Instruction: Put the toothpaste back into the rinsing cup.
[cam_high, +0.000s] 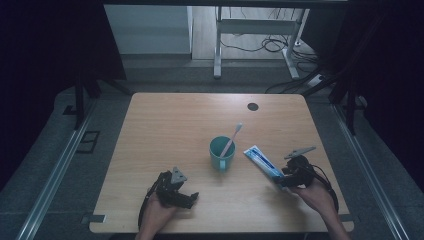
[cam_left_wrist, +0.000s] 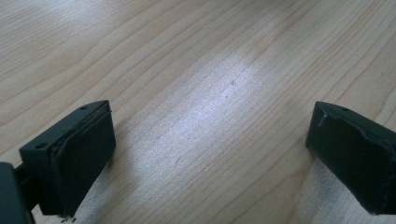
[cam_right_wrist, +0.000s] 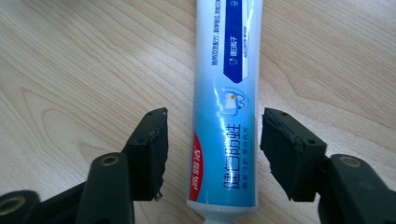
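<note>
A blue and white toothpaste tube (cam_high: 262, 161) lies flat on the wooden table (cam_high: 165, 130), right of centre. My right gripper (cam_high: 281, 178) is at the tube's near end. In the right gripper view the tube (cam_right_wrist: 229, 116) runs between the two pads with a small gap on each side, so the right gripper (cam_right_wrist: 212, 140) is open around it. A teal cup (cam_high: 221, 152) stands mid-table with a toothbrush (cam_high: 232, 137) leaning in it. My left gripper (cam_high: 189, 197) rests low near the front edge, left of the cup; its jaws stand wide open (cam_left_wrist: 210, 140) over bare wood.
A dark round cable hole (cam_high: 253, 106) sits in the table's far right part. Beyond the far edge stand a white desk frame (cam_high: 260, 30) and loose cables on the floor. Metal rails run along both sides of the table.
</note>
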